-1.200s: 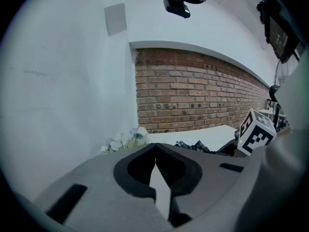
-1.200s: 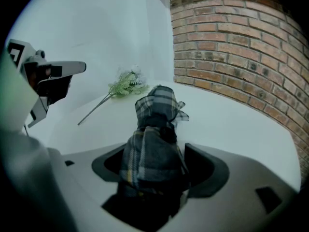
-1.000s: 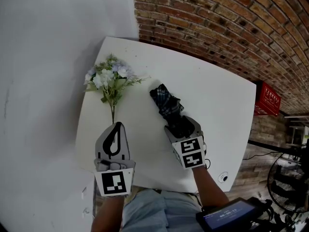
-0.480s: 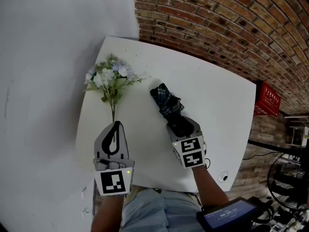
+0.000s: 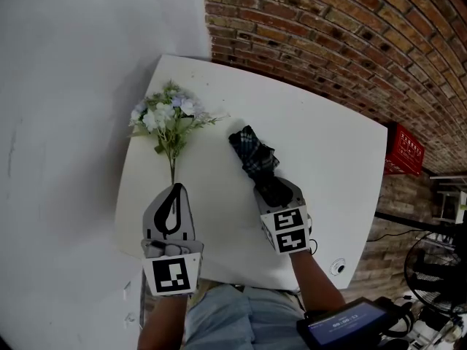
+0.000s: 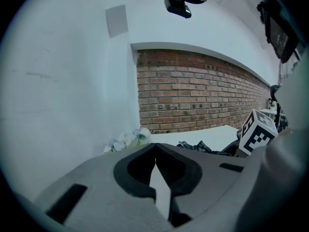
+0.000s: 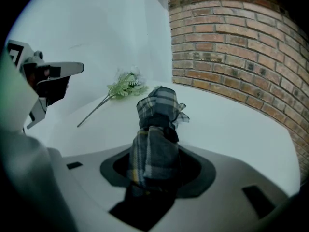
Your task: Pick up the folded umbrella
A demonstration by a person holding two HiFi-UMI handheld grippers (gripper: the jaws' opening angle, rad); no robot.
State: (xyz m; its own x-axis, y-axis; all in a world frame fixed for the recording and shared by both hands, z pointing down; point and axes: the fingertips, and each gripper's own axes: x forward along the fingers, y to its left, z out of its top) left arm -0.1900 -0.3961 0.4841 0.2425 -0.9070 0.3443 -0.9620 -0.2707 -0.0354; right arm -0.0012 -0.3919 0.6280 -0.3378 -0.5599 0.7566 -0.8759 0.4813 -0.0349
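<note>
— Grey shells, two grippers, low in the head view. How does each stand?
— The left gripper (image 5: pixel 175 189), at lower left, has its jaws together with nothing between them. The right gripper (image 5: pixel 272 186), just right of centre, has just been closing its jaws, and they press on the near end of the one folded umbrella (image 5: pixel 251 154).
— Where does the umbrella lie?
— On the white table (image 5: pixel 328 144), mid-frame, its dark plaid fabric running up and left from those jaws.
— And beyond?
— One bunch of pale flowers (image 5: pixel 168 119) at upper left, stem pointing toward the left gripper, apart from the umbrella. Behind the table stands one brick wall (image 5: pixel 328 28).
</note>
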